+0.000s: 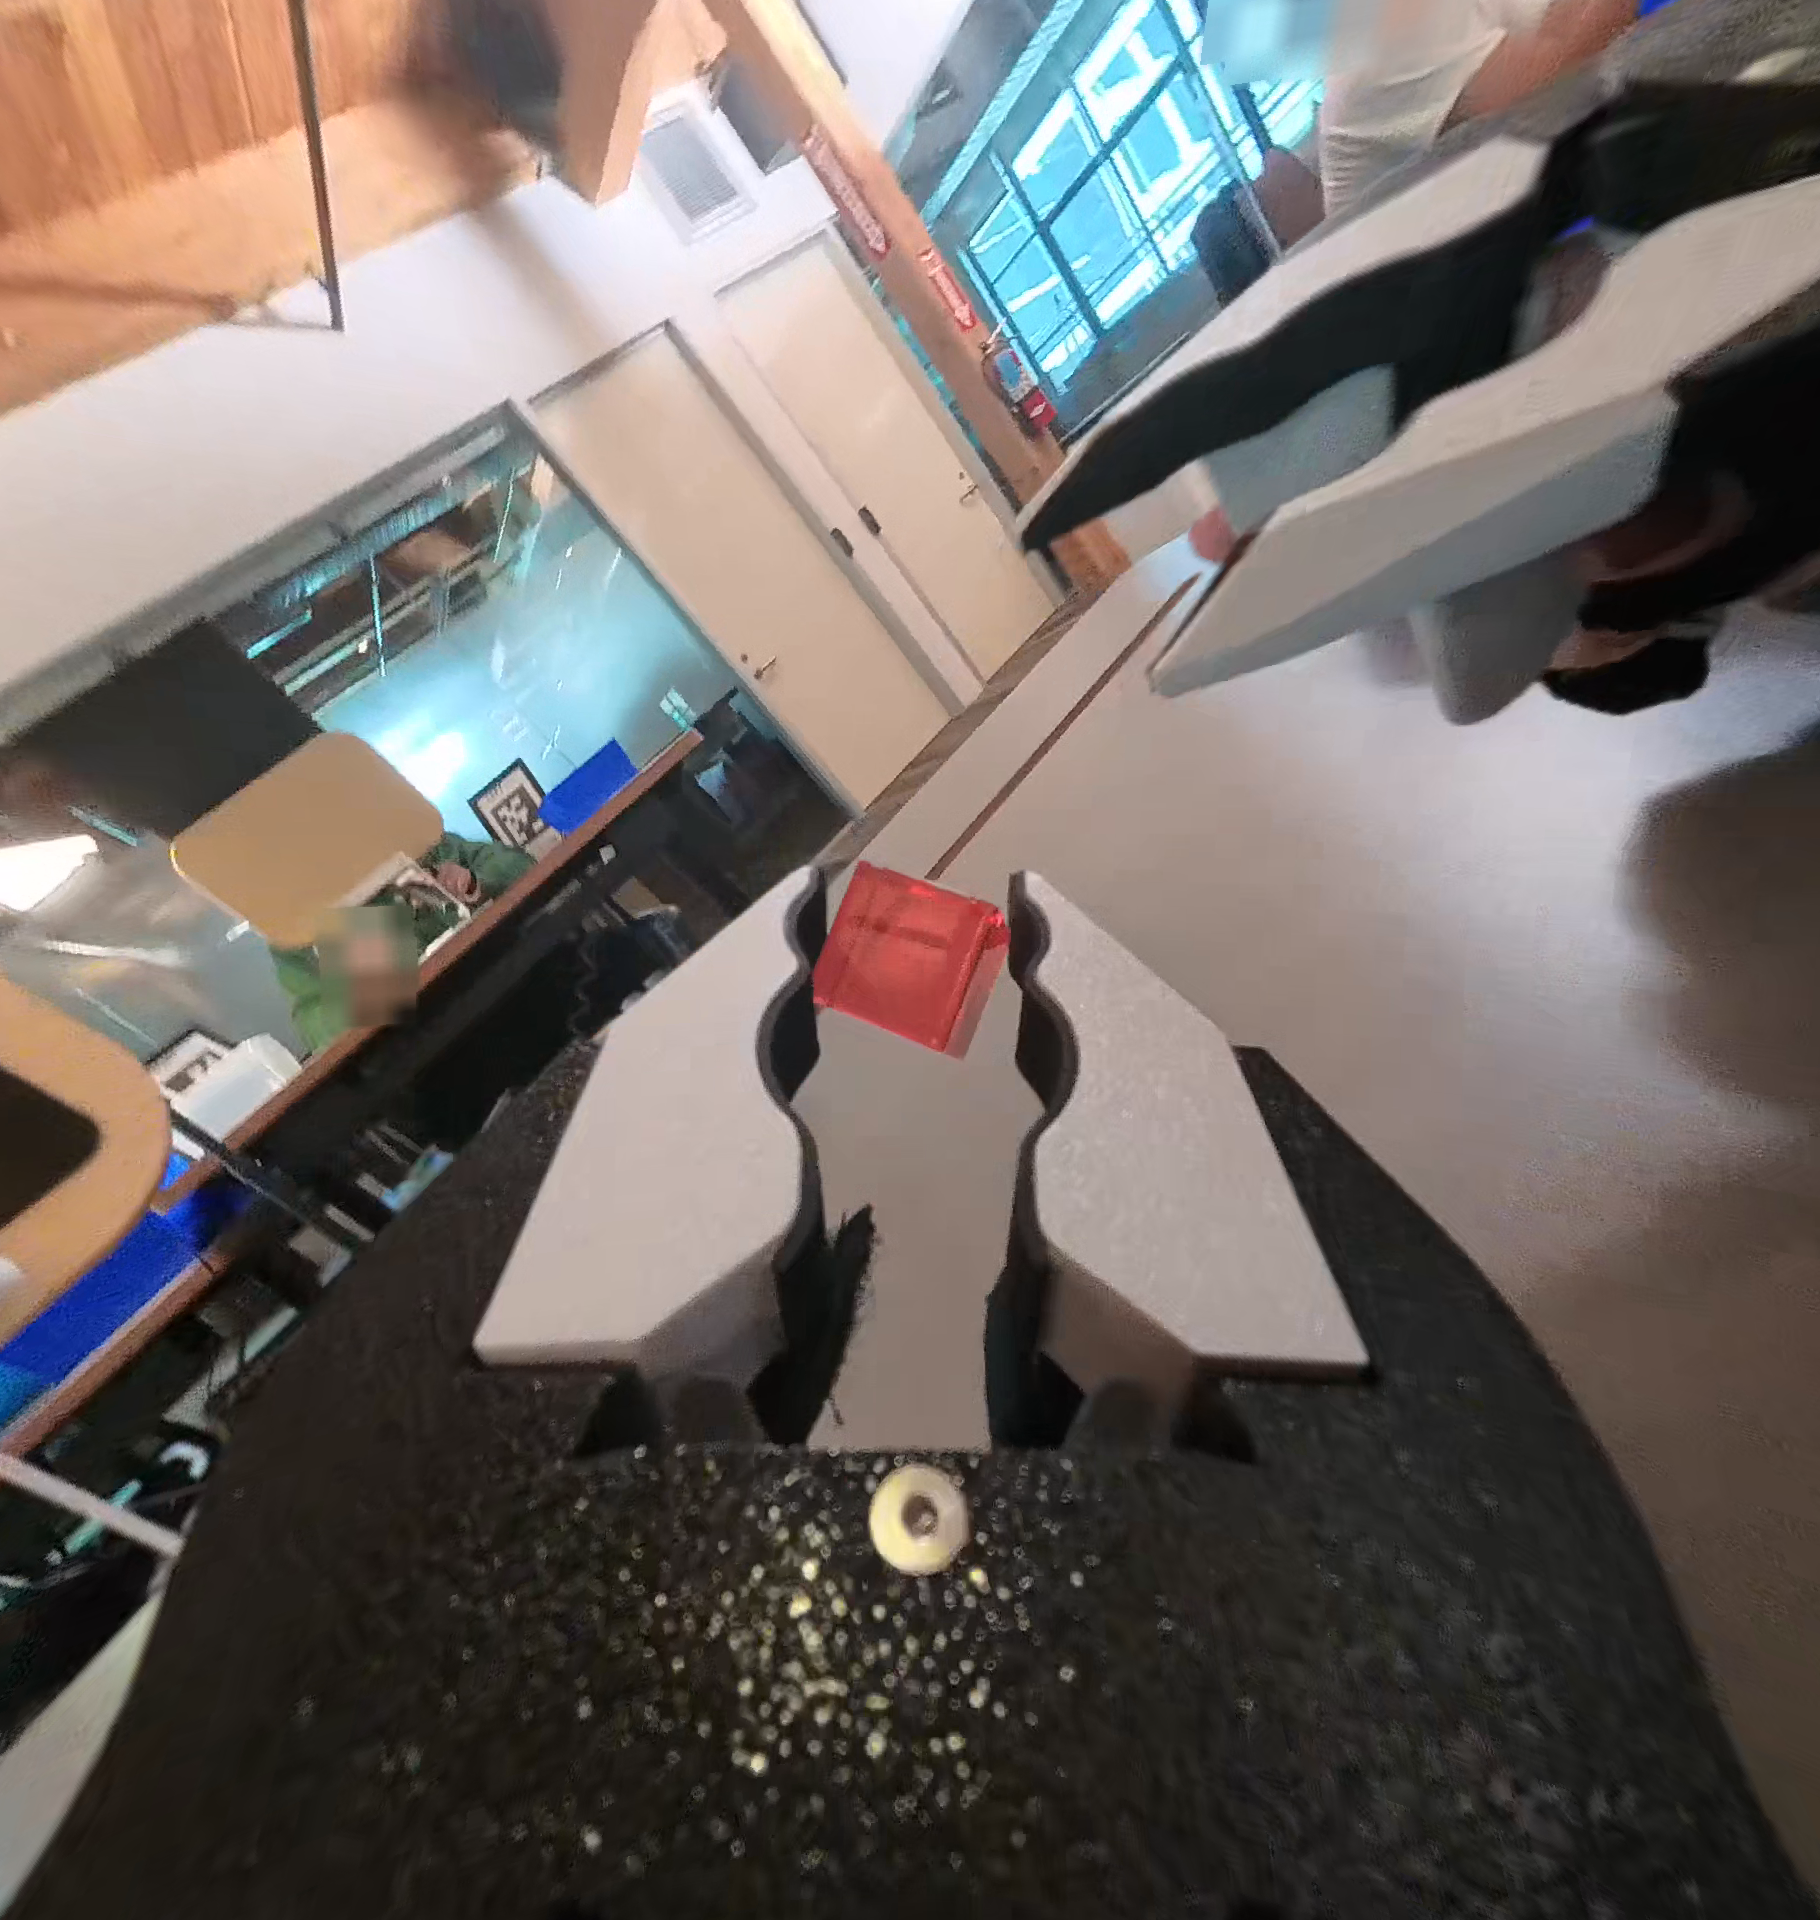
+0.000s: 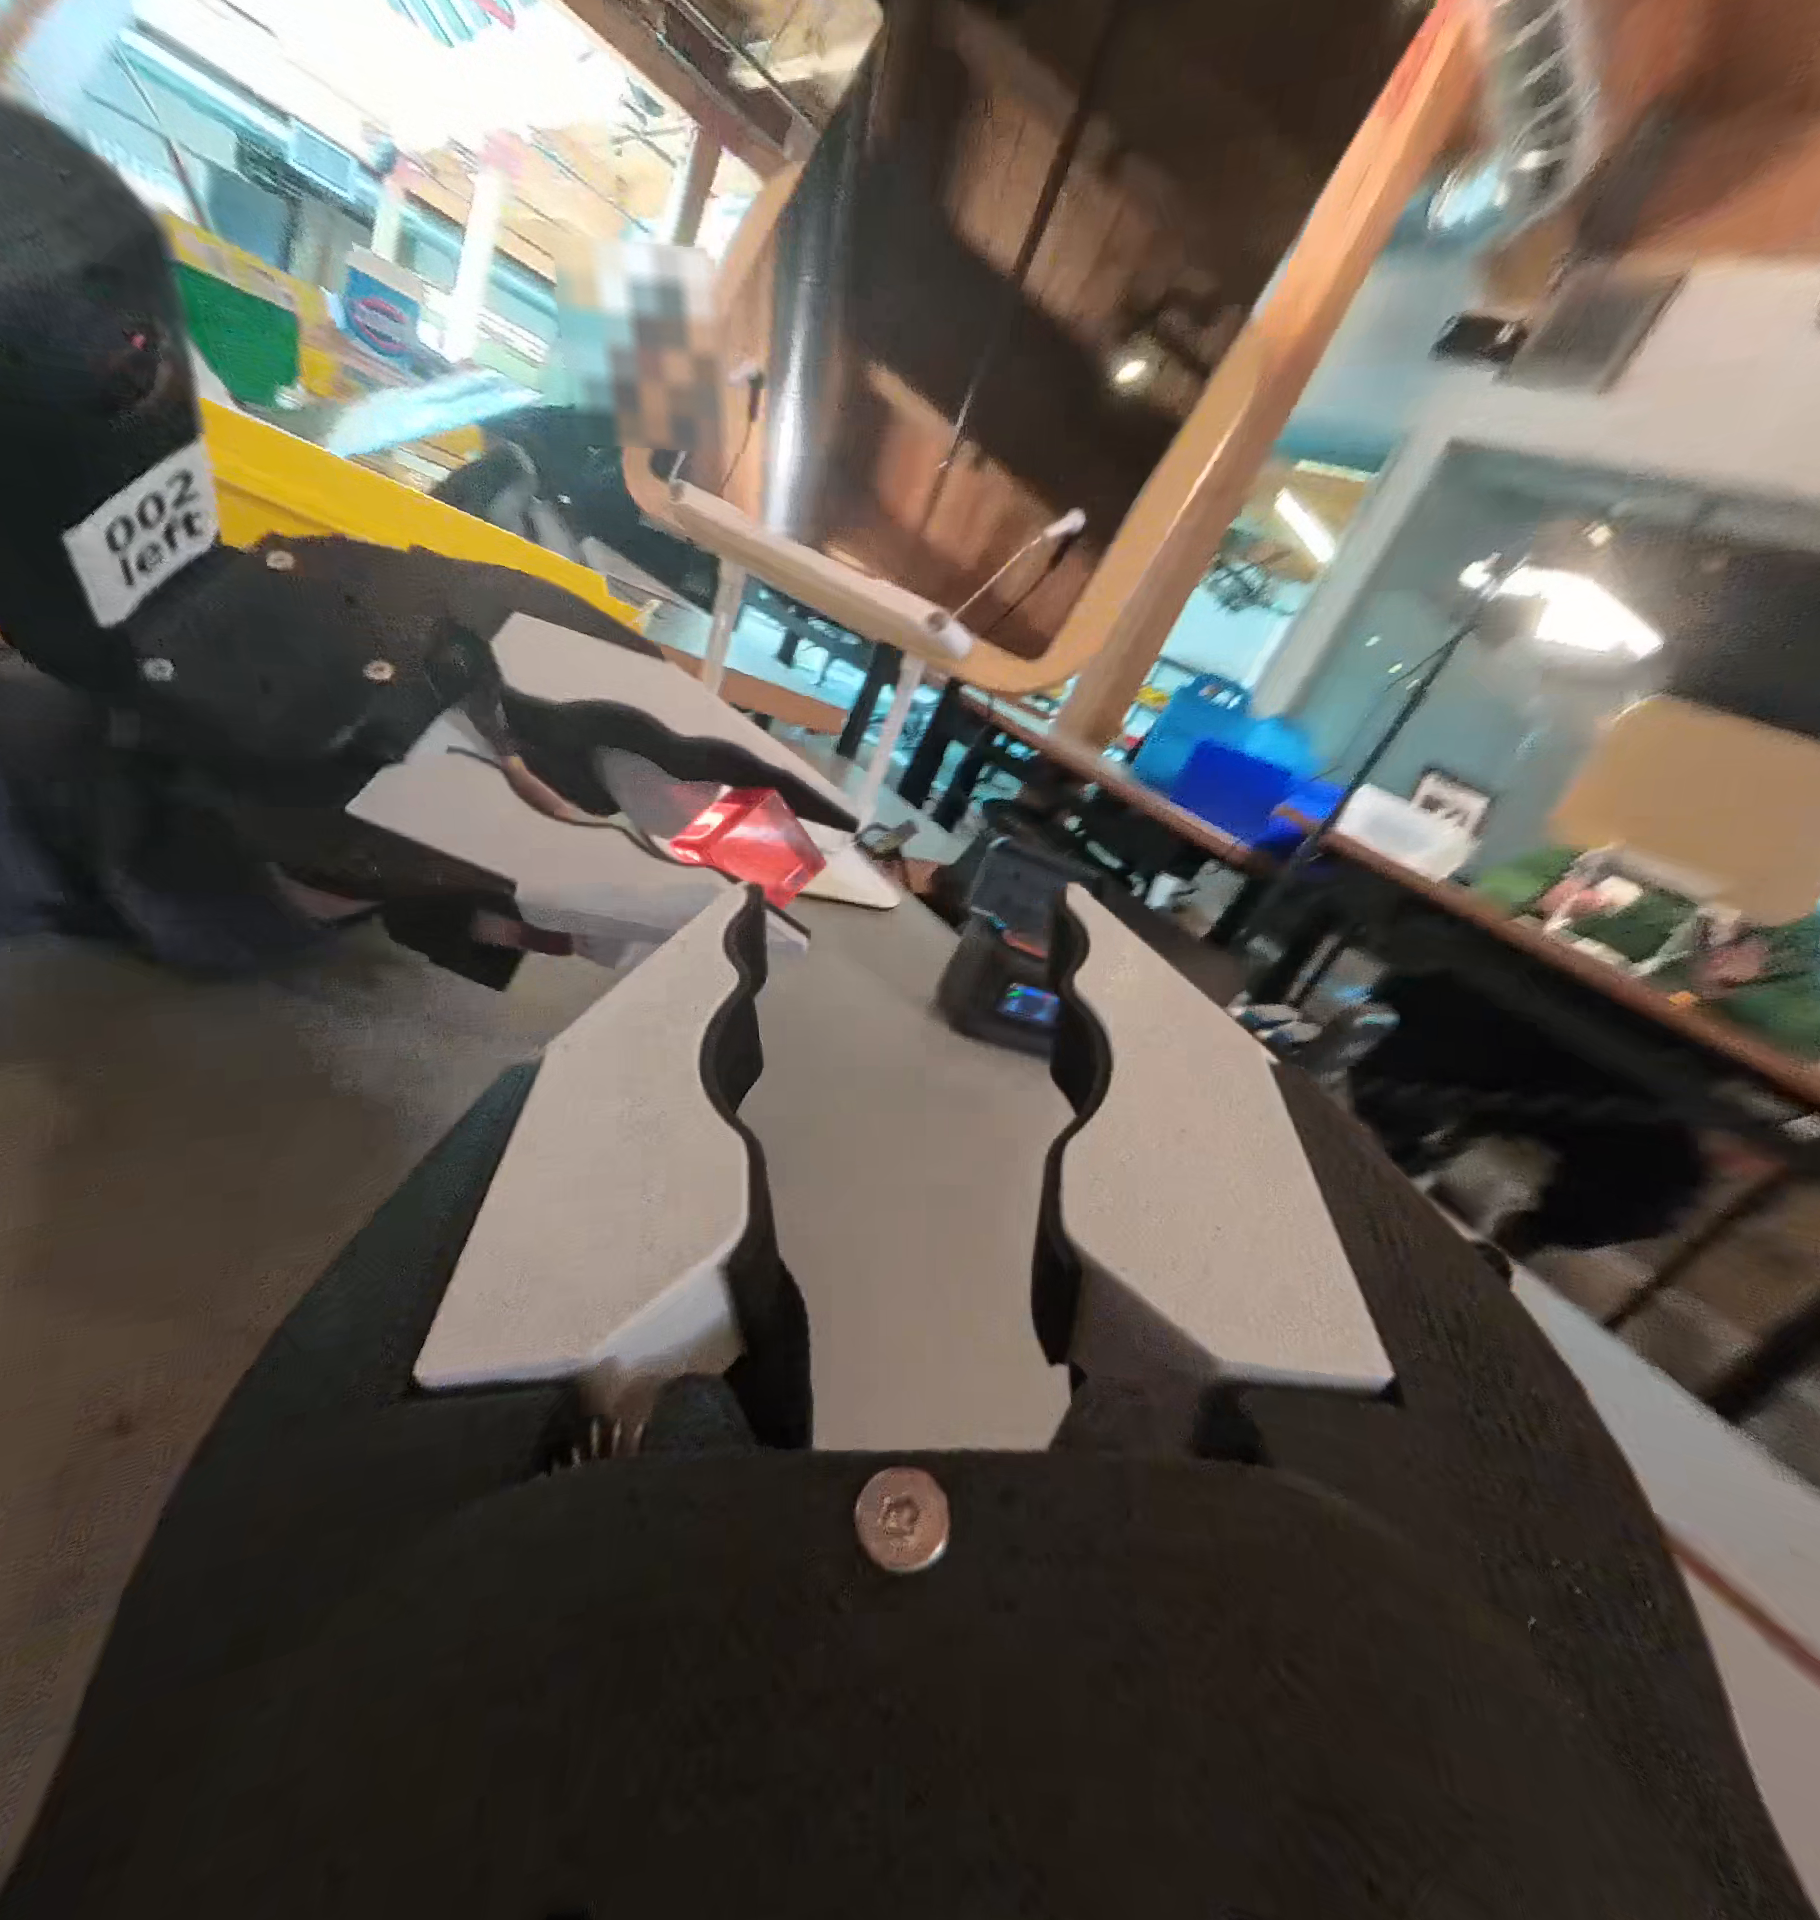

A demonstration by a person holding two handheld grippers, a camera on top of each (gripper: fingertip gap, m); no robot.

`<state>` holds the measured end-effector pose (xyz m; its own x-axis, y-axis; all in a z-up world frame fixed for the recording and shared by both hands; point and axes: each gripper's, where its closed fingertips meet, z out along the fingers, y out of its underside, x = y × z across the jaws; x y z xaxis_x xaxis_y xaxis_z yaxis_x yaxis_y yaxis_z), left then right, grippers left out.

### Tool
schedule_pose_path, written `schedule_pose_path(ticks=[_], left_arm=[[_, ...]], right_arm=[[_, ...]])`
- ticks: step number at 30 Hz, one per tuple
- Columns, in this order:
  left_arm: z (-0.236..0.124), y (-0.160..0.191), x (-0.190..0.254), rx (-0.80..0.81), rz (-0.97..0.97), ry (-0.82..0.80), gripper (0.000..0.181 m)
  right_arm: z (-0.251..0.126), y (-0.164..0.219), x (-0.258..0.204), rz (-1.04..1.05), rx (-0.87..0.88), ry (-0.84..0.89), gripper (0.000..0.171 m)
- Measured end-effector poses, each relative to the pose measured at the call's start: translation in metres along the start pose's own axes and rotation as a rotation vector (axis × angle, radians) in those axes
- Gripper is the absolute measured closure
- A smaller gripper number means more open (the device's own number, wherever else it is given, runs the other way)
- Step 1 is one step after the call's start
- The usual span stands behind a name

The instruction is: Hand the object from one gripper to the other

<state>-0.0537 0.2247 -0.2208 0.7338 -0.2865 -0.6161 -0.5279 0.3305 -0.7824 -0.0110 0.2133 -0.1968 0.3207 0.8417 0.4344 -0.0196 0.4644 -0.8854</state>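
Cube (image 1: pixel 911 961), red and translucent, sits pinched between the left hand-held gripper (image 1: pixel 914 914) fingertips, raised off the worktop (image 1: pixel 1301 987). Right hand-held gripper (image 2: pixel 906 909) hovers just beside it, jaws parted, holding nothing.

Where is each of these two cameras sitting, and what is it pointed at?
Left wrist view: on the left gripper, looking along its fingers at the red cube they clamp; the right gripper shows upper right.
Right wrist view: on the right gripper, open, facing the table; the left gripper shows at left.
Shared: cube, both grippers.
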Motion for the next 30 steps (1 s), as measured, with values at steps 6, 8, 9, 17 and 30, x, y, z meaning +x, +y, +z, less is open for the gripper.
schedule_pose_path(ticks=[6,8,9,17,30], left_arm=[[0.002,0.001,0.011,-0.043,0.193,-0.01,0.149],[0.002,-0.005,0.023,-0.021,0.292,0.013,0.15],[0.002,-0.008,0.027,-0.012,0.336,0.017,0.149],[-0.005,-0.025,0.052,0.106,0.45,0.095,0.149],[-0.016,-0.047,0.065,0.257,0.296,0.198,0.135]], right_arm=[[0.013,0.018,-0.031,0.182,-0.146,-0.155,0.129],[0.018,0.024,-0.04,0.317,-0.194,-0.198,0.127],[0.019,0.025,-0.042,0.366,-0.211,-0.21,0.126],[0.021,0.028,-0.06,0.589,-0.276,-0.33,0.129],[-0.012,-0.014,-0.071,1.161,-0.138,-0.822,0.144]])
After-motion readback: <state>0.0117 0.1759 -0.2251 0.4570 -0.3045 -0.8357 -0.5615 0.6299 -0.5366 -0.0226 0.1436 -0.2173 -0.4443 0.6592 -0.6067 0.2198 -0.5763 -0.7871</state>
